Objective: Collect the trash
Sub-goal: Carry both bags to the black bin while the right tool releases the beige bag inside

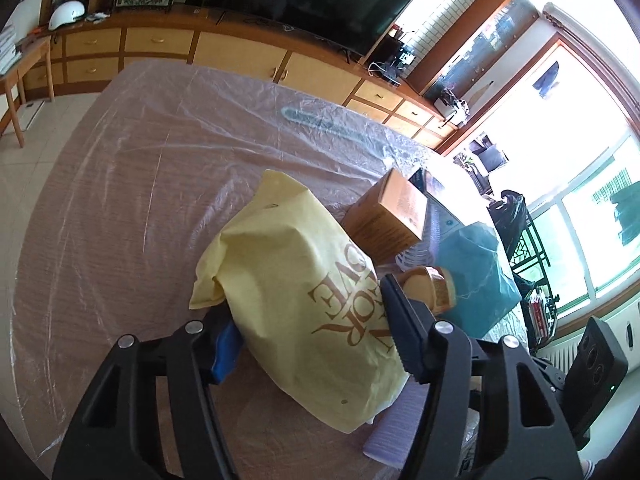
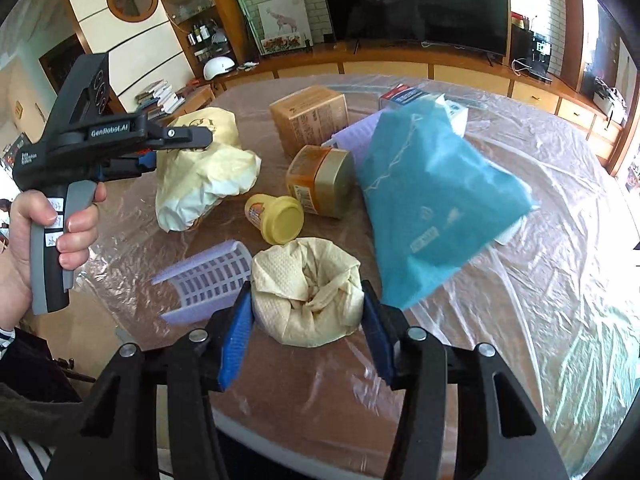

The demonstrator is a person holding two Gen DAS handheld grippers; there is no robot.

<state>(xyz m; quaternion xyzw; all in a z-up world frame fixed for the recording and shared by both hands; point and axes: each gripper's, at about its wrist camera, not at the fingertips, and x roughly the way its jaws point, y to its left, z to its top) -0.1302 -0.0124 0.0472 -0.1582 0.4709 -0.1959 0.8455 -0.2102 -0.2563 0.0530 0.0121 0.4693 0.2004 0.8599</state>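
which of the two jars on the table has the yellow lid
The smaller jar, lying on its side nearest the right gripper. The bigger amber jar behind it has a gold lid.

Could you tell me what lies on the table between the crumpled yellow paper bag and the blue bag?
In the right wrist view, two containers on their sides lie between the yellow paper bag and the blue bag: an amber jar and a small yellow tub.
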